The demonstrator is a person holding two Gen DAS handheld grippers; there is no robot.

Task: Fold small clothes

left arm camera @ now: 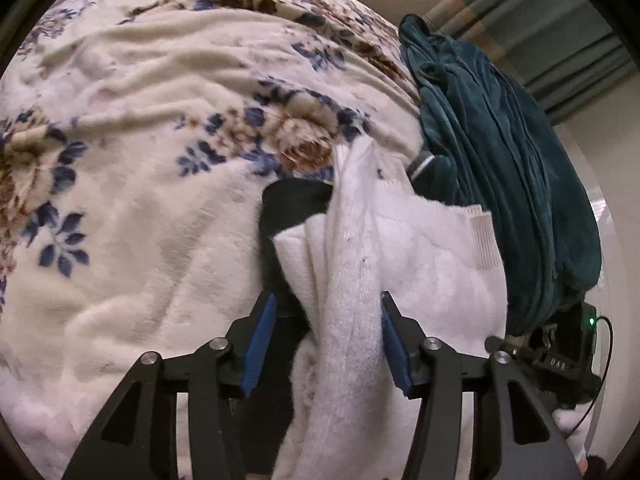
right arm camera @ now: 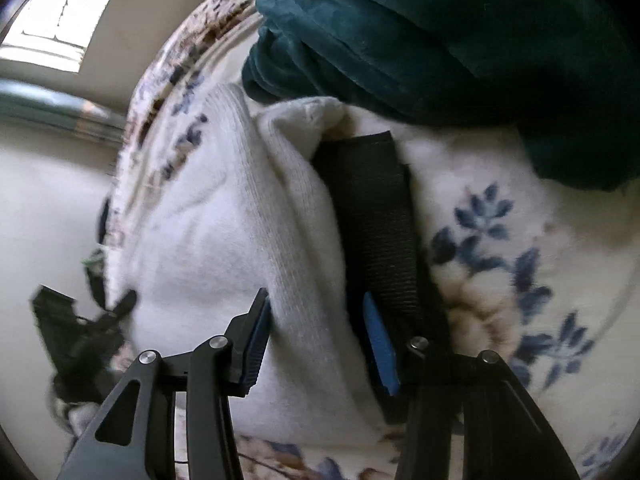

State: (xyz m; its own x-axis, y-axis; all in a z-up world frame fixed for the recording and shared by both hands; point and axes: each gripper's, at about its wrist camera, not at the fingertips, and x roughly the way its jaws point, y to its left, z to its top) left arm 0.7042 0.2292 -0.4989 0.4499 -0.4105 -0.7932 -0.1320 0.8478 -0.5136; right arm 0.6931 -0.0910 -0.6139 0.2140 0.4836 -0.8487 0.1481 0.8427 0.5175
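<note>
A white sock (left arm camera: 352, 264) lies bunched in ridges on the floral blanket (left arm camera: 140, 208), over a black sock (left arm camera: 292, 204). My left gripper (left arm camera: 326, 316) has its jaws apart around a raised fold of the white sock; the blue pads (left arm camera: 260, 344) flank the fold. In the right wrist view the white sock (right arm camera: 248, 240) lies beside the black sock (right arm camera: 372, 216). My right gripper (right arm camera: 316, 320) is open around the white sock's near end, the right pad (right arm camera: 380, 348) between white and black socks.
A dark teal velvet garment (left arm camera: 500, 160) is heaped at the blanket's right edge, and shows at the top of the right wrist view (right arm camera: 440, 40). Curtains (left arm camera: 540, 28) hang behind. The other gripper's black body (left arm camera: 560, 356) sits at lower right.
</note>
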